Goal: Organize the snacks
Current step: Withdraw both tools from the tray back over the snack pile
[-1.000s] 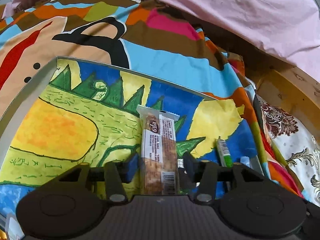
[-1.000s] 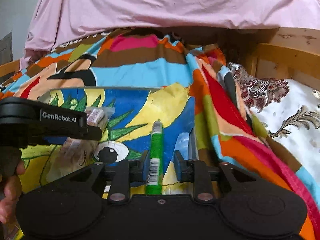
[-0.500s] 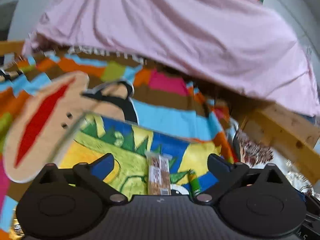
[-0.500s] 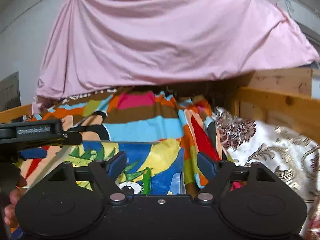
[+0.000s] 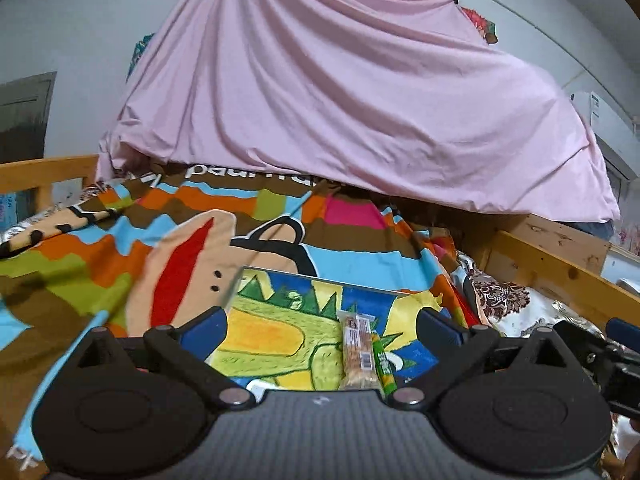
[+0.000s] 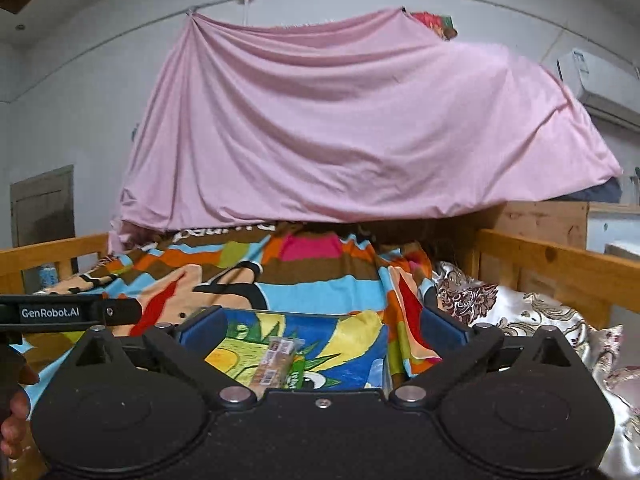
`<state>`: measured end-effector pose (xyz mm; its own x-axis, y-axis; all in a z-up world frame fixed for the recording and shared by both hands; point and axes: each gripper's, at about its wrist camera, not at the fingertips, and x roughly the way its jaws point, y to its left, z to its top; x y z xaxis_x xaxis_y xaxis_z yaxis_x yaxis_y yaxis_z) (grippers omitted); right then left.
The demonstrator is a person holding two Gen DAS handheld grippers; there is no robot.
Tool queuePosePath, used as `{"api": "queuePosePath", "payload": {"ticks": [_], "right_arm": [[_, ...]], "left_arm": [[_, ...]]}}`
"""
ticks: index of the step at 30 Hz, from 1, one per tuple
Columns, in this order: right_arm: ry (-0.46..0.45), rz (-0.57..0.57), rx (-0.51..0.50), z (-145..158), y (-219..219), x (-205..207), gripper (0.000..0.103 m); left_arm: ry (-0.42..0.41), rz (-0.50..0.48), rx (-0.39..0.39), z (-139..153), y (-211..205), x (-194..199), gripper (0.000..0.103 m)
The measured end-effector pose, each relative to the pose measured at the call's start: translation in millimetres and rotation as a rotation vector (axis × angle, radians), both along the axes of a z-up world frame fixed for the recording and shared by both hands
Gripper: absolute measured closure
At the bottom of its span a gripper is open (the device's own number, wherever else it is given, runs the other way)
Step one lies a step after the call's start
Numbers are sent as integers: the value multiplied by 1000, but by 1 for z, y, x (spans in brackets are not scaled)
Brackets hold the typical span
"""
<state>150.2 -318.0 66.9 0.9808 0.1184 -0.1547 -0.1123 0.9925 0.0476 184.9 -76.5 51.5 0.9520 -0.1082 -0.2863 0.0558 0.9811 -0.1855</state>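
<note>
Lying together — bar, green stick.

A granola bar in a clear wrapper with a white label and barcode lay flat and lengthwise low in the centre of the left wrist frame, on the painted tray. A slim green snack stick lay just beside it on its right, roughly parallel. In the right wrist view both showed again, low and centre, the bar left of the stick.
</note>
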Motion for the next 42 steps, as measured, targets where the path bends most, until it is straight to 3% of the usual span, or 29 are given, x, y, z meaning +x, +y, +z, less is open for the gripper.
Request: {"api": "queuePosePath", "payload": {"ticks": [10, 21, 35, 42], "right_arm": [[16, 10, -26, -7, 32, -73, 1], [128, 26, -29, -28, 61, -106, 1], [286, 92, -126, -51, 93, -92, 1], [391, 110, -141, -68, 101, -73, 1]], "left_arm": [[28, 18, 36, -6, 30, -66, 0], [104, 13, 82, -28, 61, -106, 0], [185, -108, 221, -49, 72, -88, 0], [272, -177, 225, -64, 78, -64, 0]]}}
